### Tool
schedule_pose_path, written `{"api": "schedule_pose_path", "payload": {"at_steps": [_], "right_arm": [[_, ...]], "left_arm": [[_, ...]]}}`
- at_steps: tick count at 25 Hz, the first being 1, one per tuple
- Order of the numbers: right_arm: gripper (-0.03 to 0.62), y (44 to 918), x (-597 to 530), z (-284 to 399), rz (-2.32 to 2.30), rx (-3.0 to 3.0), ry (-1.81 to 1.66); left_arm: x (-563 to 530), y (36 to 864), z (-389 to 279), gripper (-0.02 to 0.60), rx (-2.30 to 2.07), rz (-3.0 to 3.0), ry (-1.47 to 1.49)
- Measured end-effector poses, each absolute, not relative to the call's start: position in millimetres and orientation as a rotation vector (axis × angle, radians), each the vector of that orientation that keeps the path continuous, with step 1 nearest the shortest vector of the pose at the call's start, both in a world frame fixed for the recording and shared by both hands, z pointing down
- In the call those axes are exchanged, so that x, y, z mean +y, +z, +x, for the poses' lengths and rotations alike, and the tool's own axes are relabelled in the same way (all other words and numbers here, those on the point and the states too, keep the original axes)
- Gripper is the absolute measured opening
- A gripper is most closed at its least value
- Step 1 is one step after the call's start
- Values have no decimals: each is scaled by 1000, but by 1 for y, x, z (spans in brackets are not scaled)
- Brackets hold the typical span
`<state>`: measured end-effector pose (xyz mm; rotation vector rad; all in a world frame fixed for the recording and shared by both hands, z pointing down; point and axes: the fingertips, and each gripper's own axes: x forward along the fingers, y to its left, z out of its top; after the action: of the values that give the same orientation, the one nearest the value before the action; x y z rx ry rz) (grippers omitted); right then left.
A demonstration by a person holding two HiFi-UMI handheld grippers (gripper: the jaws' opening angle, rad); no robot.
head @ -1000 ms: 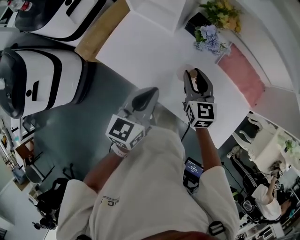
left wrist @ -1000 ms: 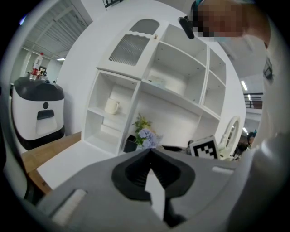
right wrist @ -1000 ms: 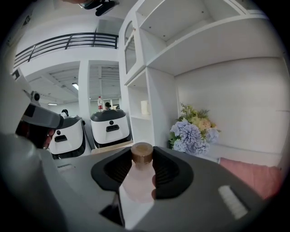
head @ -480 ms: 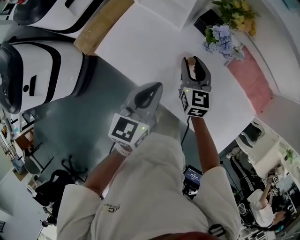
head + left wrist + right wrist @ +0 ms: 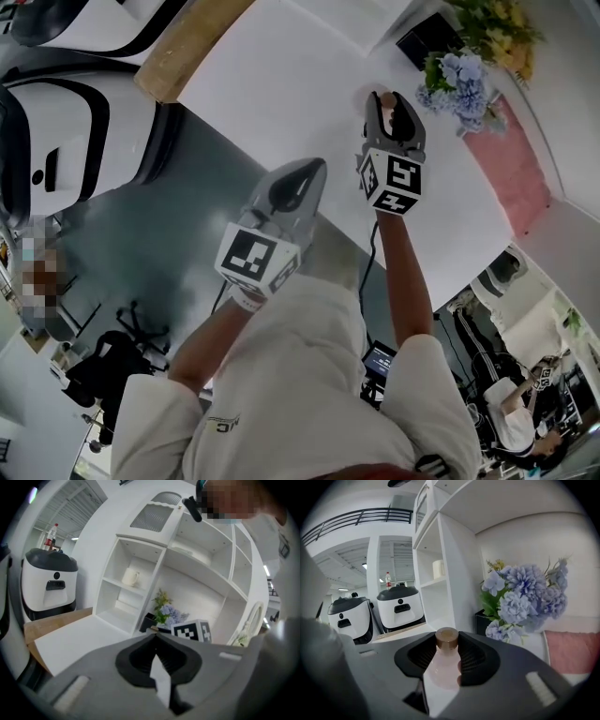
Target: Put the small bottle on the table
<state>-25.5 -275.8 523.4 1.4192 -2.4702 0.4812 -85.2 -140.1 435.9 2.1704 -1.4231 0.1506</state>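
The small bottle (image 5: 443, 663) is pale pink with a brown cap (image 5: 446, 638). It stands upright between the dark pads of my right gripper (image 5: 447, 633), which is shut on its body. In the head view the right gripper (image 5: 392, 99) is held out over the white table (image 5: 281, 84), near the flowers. My left gripper (image 5: 307, 171) hangs lower, by the table's near edge, with its jaws closed together and nothing in them. In the left gripper view the left gripper (image 5: 155, 633) has its tips meeting.
A bunch of blue and yellow flowers (image 5: 466, 77) in a black pot stands at the table's far right, beside a pink cloth (image 5: 513, 167). A white shelf unit (image 5: 154, 569) rises behind the table. White rounded machines (image 5: 66, 141) and a wooden board (image 5: 192, 39) lie to the left.
My right gripper has carried the bottle farther out over the table, closer to the flowers. The left gripper has barely shifted.
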Motion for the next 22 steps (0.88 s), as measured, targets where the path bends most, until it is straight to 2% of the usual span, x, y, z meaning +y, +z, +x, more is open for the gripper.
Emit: {"api": "schedule_pose_path", "payload": {"at_steps": [22], "right_arm": [[143,580,-347,-44,1543,-2300,431]], "left_arm": [[-149,477,-131,2,-1458,2059,162]]}}
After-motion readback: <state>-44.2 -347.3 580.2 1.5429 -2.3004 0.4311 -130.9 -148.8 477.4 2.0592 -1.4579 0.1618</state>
